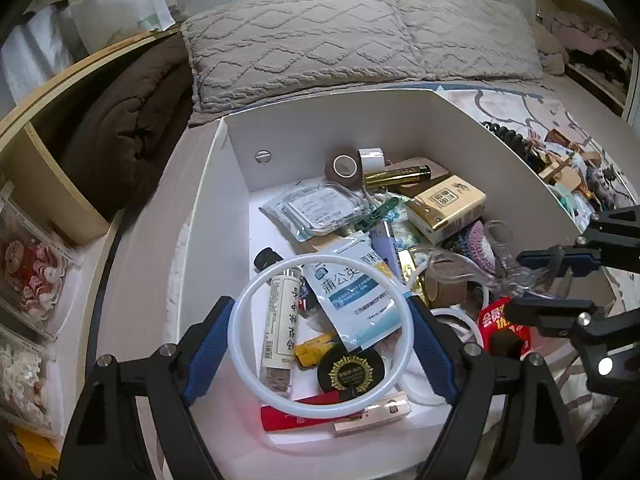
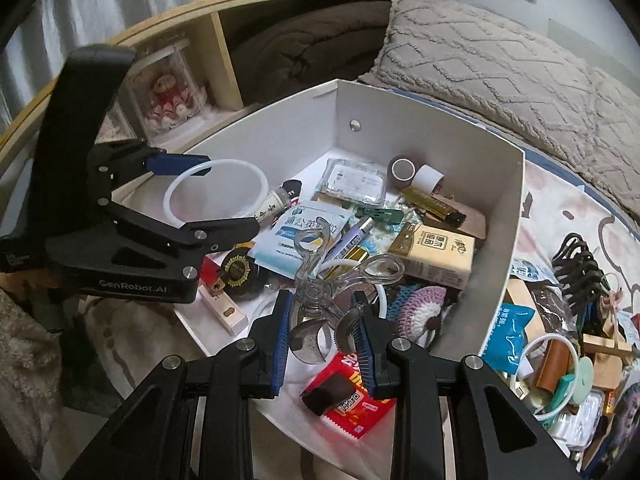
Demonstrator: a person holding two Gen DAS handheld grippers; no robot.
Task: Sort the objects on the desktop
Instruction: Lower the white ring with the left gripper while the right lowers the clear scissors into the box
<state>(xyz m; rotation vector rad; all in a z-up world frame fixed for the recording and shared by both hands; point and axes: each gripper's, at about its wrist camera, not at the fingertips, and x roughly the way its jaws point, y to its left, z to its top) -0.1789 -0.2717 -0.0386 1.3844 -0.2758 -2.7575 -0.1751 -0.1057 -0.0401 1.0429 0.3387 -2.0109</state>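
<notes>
A white box (image 1: 208, 208) on the bed holds several small items. My left gripper (image 1: 322, 318) is shut on a white ring (image 1: 256, 288) and holds it above the box's near left part; the ring also shows in the right wrist view (image 2: 216, 166). My right gripper (image 2: 322, 322) is shut on clear plastic scissor-like tongs (image 2: 316, 288), held over the box's front right; they also show in the left wrist view (image 1: 464, 268), between the right gripper's fingers (image 1: 556, 260). A white-blue sachet (image 1: 352, 292), a yellow carton (image 1: 448, 204) and tape rolls (image 1: 344, 166) lie inside.
More loose items lie on the patterned sheet right of the box (image 2: 560, 340), among them a black comb (image 2: 580, 268) and another white ring (image 2: 548, 376). Grey pillows (image 1: 320, 40) lie behind the box. A wooden shelf (image 1: 48, 160) with a doll case stands left.
</notes>
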